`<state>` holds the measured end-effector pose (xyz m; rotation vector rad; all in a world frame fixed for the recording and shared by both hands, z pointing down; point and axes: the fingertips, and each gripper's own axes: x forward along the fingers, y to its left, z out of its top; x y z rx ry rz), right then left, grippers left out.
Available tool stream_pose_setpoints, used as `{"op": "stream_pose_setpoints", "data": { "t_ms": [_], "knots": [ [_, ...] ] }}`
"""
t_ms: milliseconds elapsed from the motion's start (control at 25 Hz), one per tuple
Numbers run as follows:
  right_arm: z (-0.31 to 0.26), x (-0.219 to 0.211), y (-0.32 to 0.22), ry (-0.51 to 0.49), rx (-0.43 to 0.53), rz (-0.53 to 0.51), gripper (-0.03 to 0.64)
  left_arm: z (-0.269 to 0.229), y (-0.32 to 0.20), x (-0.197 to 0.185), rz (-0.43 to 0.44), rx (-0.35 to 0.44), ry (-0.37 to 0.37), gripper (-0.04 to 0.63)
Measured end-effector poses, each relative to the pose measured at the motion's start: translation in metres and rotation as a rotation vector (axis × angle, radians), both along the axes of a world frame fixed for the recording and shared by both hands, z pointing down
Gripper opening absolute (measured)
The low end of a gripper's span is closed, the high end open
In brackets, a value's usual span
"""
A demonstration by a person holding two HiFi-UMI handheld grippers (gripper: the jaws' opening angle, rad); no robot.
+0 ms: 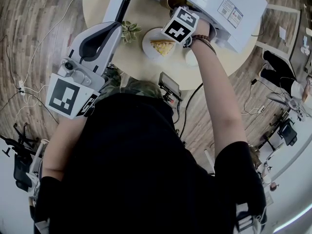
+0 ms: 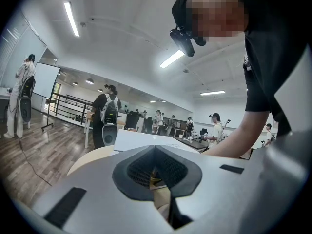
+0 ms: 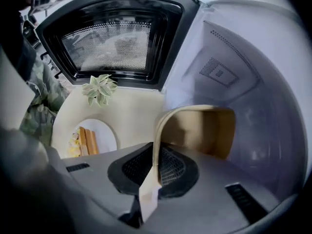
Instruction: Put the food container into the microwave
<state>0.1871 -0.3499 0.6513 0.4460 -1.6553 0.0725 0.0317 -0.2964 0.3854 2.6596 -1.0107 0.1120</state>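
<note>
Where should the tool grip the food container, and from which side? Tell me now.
Grip the food container by its thin near wall at the rim, one jaw inside and one outside, coming from the open front of the microwave. Its top looks open, and the cavity walls close off the other sides. The right tool is pinched on that wall.

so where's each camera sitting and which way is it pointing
Head view: on the person's head, looking steeply down at the round table and the open microwave; torso and both arms show.
Left gripper view: on the left hand-held gripper, tilted up across the room toward ceiling lights; its shut jaws and the person's arm show.
Right gripper view: on the right hand-held gripper, facing into the microwave cavity, jaws shut on the food container.
Shared: head and right gripper views both show the plate and plant.
</note>
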Motion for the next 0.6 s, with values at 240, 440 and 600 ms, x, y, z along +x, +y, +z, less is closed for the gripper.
{"op": "stream_pose_setpoints", "data": {
  "t_ms": [240,440,600],
  "knots": [
    [0.004,0.006,-0.017,0.022,0.034,0.056,0.032,0.001,-0.002,0.001,0.000,-0.004,-0.003,0.020],
    [0.009,0.012,-0.026,0.067,0.072,0.084,0.032,0.003,-0.001,0.002,0.003,-0.008,-0.007,0.020],
    [0.012,0.015,-0.034,0.099,0.113,0.096,0.032,0.004,0.000,0.001,0.002,-0.012,-0.010,0.020]
  ]
}}
